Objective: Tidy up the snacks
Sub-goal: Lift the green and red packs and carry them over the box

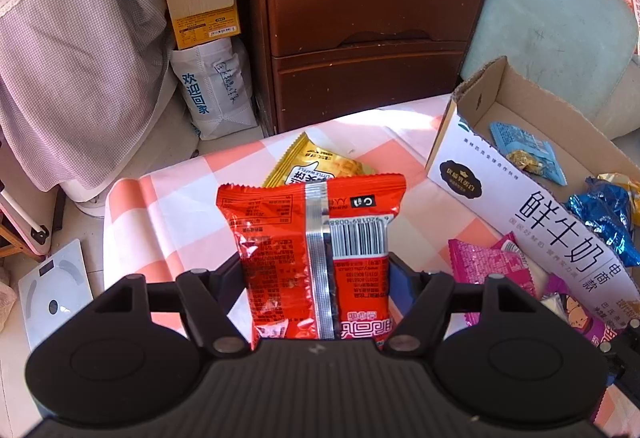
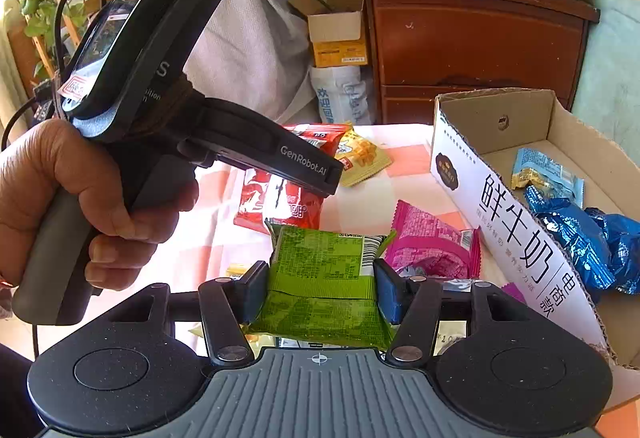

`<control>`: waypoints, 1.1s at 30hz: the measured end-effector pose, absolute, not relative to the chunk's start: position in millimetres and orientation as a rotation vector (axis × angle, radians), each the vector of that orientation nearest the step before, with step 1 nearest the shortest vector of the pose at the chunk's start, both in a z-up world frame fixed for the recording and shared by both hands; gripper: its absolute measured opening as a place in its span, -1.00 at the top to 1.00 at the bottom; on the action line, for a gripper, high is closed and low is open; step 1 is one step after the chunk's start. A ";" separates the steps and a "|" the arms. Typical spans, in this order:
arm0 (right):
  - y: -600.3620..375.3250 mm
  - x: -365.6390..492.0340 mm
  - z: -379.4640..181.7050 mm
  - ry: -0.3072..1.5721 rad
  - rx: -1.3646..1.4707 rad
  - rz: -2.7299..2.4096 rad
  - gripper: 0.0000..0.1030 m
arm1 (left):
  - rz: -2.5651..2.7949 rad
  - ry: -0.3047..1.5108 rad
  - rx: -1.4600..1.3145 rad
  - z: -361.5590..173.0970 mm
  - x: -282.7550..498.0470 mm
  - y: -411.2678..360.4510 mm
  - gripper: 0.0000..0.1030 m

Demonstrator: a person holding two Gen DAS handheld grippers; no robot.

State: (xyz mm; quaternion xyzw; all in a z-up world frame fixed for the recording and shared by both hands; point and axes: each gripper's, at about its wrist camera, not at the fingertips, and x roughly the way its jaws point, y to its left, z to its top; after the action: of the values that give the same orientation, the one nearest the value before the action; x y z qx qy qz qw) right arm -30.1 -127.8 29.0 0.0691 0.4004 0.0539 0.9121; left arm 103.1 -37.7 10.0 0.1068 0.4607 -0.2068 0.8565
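Observation:
My left gripper [image 1: 316, 270] is shut on a red snack packet [image 1: 312, 234] and holds it upright above the checked tablecloth [image 1: 160, 213]. The red packet also shows in the right wrist view [image 2: 280, 197], under the left gripper's body [image 2: 256, 153]. My right gripper [image 2: 320, 290] is shut on a green snack packet [image 2: 320, 278], just left of the open cardboard box [image 2: 516, 222]. A yellow packet [image 1: 316, 161] lies behind the red one. A pink packet [image 2: 432, 242] lies beside the box. The box [image 1: 516, 205] holds blue-wrapped snacks [image 2: 580, 230].
A dark wooden drawer cabinet [image 1: 368, 25] stands behind the table. A small cardboard box [image 1: 200, 5] sits on a white bag [image 1: 216, 89] to its left. A pale green chair [image 1: 556, 21] is behind the box. A scale [image 1: 52, 290] lies on the floor at left.

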 end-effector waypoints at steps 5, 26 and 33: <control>-137.3 -27.7 38.3 0.789 0.141 0.079 -0.08 | -0.401 0.914 0.243 17.9 100.2 -39.3 -0.36; -194.7 -30.2 73.3 0.653 0.202 -0.070 -0.08 | -0.409 0.745 0.226 59.5 85.2 -67.9 -0.36; -235.0 -37.9 89.4 0.586 0.274 -0.164 -0.08 | -0.472 0.702 0.188 71.7 78.5 -94.8 -0.36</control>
State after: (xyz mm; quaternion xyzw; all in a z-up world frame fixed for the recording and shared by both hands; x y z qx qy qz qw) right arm -37.9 -235.0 89.4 0.1346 0.2876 -0.0805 0.9448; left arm 78.5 -94.8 71.7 0.0911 0.3400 -0.2287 0.9076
